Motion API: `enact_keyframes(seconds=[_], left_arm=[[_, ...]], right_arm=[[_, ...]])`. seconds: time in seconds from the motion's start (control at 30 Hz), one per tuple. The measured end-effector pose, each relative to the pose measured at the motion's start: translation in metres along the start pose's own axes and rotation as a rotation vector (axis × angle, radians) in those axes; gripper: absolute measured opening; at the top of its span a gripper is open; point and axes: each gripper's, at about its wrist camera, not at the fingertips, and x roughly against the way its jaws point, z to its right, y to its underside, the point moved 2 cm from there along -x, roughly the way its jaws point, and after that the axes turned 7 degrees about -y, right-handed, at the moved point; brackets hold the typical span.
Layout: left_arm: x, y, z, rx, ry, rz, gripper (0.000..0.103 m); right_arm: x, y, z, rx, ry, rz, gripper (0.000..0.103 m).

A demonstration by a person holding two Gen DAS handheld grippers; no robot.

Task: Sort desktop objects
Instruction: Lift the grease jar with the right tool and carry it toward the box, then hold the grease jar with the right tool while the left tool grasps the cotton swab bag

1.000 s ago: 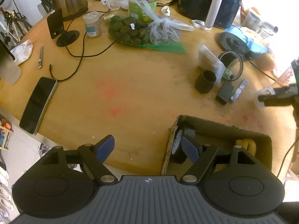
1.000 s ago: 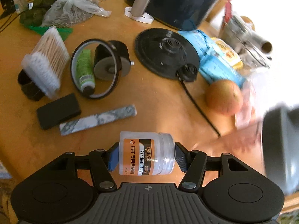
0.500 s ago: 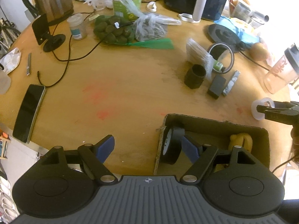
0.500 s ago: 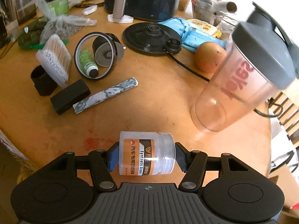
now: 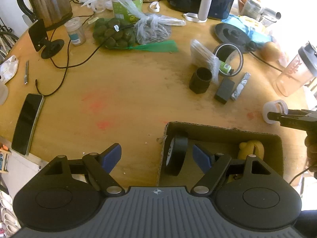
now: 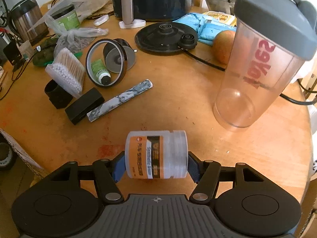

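R gripper point(image 6: 156, 165), fingers clenched end-to-end on the grease jar point(image 6: 156, 154), has swung w/ it from the clutter toward the cardboard box point(image 5: 221, 130) (drop-off looks next), while L gripper point(image 5: 158, 155) hangs released over box's edge.

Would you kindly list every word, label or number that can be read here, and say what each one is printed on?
"Synthetic": on the orange label of the small jar clamped in the right gripper; the Chinese characters beside it are too blurred to read.
Red lettering on the clear shaker bottle: seen reversed through the plastic, not readable.
Green tub, green tube and yellow packet: print too small to read.
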Motion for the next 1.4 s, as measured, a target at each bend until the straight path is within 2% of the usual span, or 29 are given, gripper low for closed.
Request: enact_keyframes(seconds=[0.6,0.77,1.07,1.4], left_arm=[[0.002,-0.012,0.009,0.019,-0.021,0.026,0.079],[0.005,-0.020,0.009,0.012,-0.017,0.047,0.079],[0.004,-0.037,0.010,-0.074,0.027,0.086,0.079],[0.004,-0.054,0.014,-0.163,0.089,0.134,0.079]], right_arm=[[-0.003,-0.003,-0.002,0.006,0.037,0.027,0.064],[0.005,-0.007,-0.001,-0.010,0.025,0.047,0.063],[0.031,-0.009,-0.003,-0.070,0.050,0.117,0.063],[0.073,0.006,-0.019,-0.142,0.112,0.180,0.063]])
